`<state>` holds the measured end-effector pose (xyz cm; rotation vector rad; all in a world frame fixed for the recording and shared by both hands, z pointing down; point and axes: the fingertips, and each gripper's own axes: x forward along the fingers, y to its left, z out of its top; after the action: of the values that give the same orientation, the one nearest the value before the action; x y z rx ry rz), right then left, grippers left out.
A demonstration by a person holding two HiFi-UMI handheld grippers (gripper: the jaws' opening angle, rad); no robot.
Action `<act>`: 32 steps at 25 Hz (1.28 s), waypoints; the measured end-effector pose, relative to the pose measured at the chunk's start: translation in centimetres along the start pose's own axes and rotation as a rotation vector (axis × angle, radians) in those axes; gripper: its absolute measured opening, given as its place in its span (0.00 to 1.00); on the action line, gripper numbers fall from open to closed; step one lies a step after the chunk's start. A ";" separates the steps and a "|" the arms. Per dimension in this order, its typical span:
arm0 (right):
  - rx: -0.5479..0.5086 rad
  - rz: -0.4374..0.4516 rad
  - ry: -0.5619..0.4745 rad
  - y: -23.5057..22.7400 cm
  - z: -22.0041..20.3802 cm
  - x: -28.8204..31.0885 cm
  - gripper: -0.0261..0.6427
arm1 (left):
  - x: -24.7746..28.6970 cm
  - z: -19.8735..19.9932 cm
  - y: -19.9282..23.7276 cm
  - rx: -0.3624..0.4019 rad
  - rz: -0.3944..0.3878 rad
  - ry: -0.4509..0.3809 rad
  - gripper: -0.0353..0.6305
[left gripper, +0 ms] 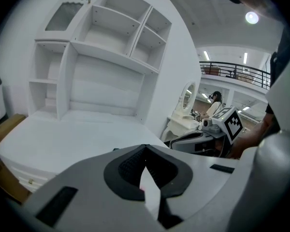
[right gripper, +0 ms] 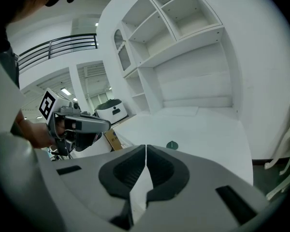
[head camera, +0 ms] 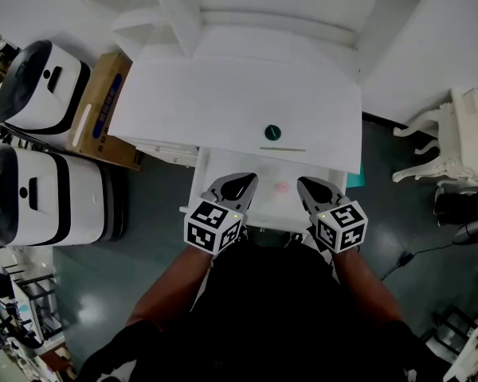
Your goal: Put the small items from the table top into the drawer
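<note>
- While we hold both tools low over the open drawer (head camera: 223,164), the left gripper (left gripper: 146,148) has its jaws pressed together at the tips, with nothing between them.
- The right gripper (right gripper: 145,149) is likewise closed and empty, its dark pads meeting in a thin line.
- Seen from the head view, the two grippers sit side by side at the drawer's near edge, apart from each other.
- Between them, on the drawer's white floor, lies a small pink item (head camera: 281,187), touched by neither gripper.
- Beyond the drawer, on the table top (head camera: 223,102), a thin stick (head camera: 283,149) lies along the front edge.
- Just behind it sits a green round item (head camera: 272,132); both are clear of the jaws.
- At the back of the table top rise white shelves (left gripper: 111,37).
- Left of the desk we see a cardboard box (head camera: 103,106) and two white machines (head camera: 40,86); on the right stands an ornate white chair (head camera: 462,134).
</note>
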<state>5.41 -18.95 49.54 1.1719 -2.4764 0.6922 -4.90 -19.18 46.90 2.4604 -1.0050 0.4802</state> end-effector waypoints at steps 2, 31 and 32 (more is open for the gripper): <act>-0.006 0.001 -0.004 0.0 0.0 0.1 0.08 | 0.1 -0.2 0.2 0.000 0.006 0.005 0.06; -0.187 -0.080 0.077 -3.3 0.1 6.7 0.08 | -0.4 -2.3 3.0 0.032 0.104 0.064 0.06; -0.188 -0.076 0.093 -3.5 -0.2 7.4 0.08 | -0.5 -2.6 3.3 0.018 0.112 0.065 0.06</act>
<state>3.63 -25.50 54.21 1.1304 -2.3481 0.4702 -8.01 -19.70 49.72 2.3973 -1.1197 0.6045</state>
